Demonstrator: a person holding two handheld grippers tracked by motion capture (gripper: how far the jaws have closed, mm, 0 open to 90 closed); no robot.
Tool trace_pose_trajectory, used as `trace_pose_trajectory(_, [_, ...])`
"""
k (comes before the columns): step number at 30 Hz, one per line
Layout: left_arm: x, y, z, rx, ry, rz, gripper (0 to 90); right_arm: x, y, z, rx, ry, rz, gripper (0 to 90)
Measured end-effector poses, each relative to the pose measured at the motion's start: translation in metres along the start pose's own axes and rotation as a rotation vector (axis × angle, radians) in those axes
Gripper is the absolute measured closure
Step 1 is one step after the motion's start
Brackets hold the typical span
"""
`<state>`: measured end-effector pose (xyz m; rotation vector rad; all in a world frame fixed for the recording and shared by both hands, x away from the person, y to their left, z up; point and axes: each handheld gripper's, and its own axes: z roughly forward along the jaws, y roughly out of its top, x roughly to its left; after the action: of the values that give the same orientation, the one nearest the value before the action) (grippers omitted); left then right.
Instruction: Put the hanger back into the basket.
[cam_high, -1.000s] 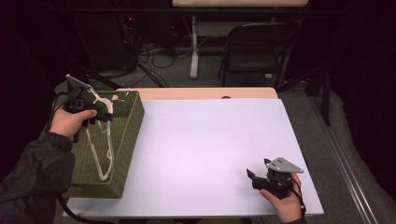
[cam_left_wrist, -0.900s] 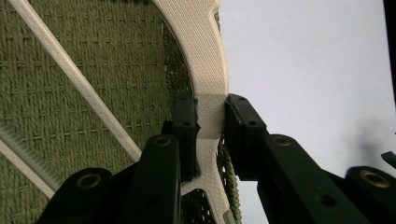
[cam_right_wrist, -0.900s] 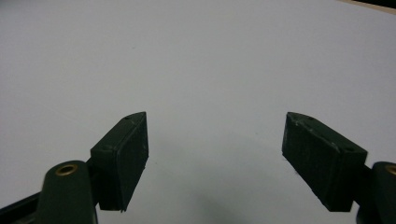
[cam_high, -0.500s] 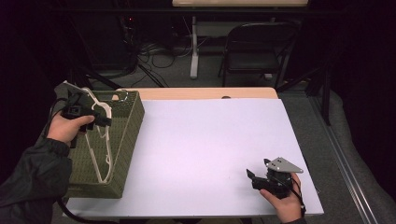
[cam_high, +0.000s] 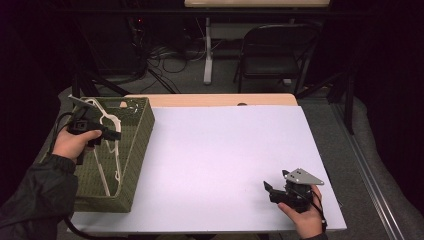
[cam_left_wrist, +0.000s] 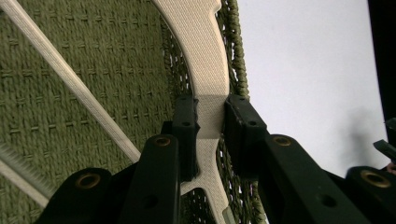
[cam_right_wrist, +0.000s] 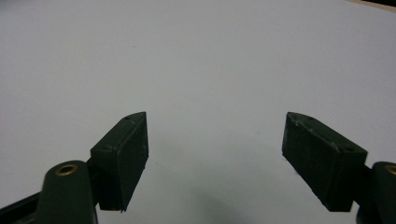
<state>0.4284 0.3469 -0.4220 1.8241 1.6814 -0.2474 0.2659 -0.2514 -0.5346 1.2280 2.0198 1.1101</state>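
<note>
A white plastic hanger (cam_high: 107, 145) stands tilted inside the green woven basket (cam_high: 137, 150) at the table's left. My left gripper (cam_high: 112, 134) is shut on the hanger's upper arm, above the basket. In the left gripper view the hanger (cam_left_wrist: 205, 60) is pinched between the two black jaws of the left gripper (cam_left_wrist: 211, 126), with the basket's weave (cam_left_wrist: 70, 93) behind it. My right gripper (cam_high: 270, 192) rests near the front right of the white table top (cam_high: 225, 150), open, with nothing between its fingers. The right gripper (cam_right_wrist: 215, 154) looks out over bare white surface.
A black folding chair (cam_high: 275, 50) and cables lie on the floor beyond the table. A strip of wooden table edge (cam_high: 210, 100) shows at the far side. The room's sides are dark.
My left gripper has drawn back toward the left and slightly nearer, carrying the hanger with it. The right gripper has stayed put.
</note>
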Motion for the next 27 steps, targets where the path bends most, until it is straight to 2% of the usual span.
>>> trace_pose_trajectory(3, [0.003, -0.001, -0.001, 0.001, -0.019, -0.004, 74.9, -0.001, 0.0, 0.001, 0.0, 0.001, -0.001, 22.6])
trace_pose_trajectory(5, [0.001, 0.0, -0.005, 0.006, -0.007, 0.009, 74.9, 0.0, 0.0, 0.002, 0.002, 0.002, 0.001, 22.6])
trace_pose_trajectory(14, [-0.004, 0.0, -0.011, 0.009, 0.013, 0.005, 74.2, -0.001, 0.001, 0.002, 0.003, 0.005, 0.0, 22.6])
trace_pose_trajectory(17, [-0.001, -0.001, -0.012, 0.002, 0.007, -0.004, 74.3, 0.0, 0.001, 0.002, 0.001, 0.006, -0.003, 22.6])
trace_pose_trajectory(19, [0.001, -0.001, -0.011, 0.006, 0.027, -0.015, 74.3, 0.0, 0.001, 0.002, 0.004, 0.007, 0.0, 22.6])
trace_pose_trajectory(21, [0.005, -0.002, -0.01, 0.02, 0.026, -0.021, 74.2, 0.0, 0.001, 0.002, 0.002, 0.007, -0.002, 22.6])
trace_pose_trajectory(23, [0.008, -0.003, -0.008, 0.011, 0.032, -0.026, 74.2, 0.0, 0.001, 0.002, 0.003, 0.007, -0.001, 22.6])
trace_pose_trajectory(26, [0.017, -0.007, -0.003, 0.009, 0.05, -0.037, 74.5, 0.0, 0.0, 0.003, 0.009, 0.009, 0.0, 22.6])
trace_pose_trajectory(27, [0.02, -0.008, -0.001, 0.011, 0.044, -0.045, 74.9, 0.0, 0.0, 0.003, 0.004, 0.008, -0.001, 22.6])
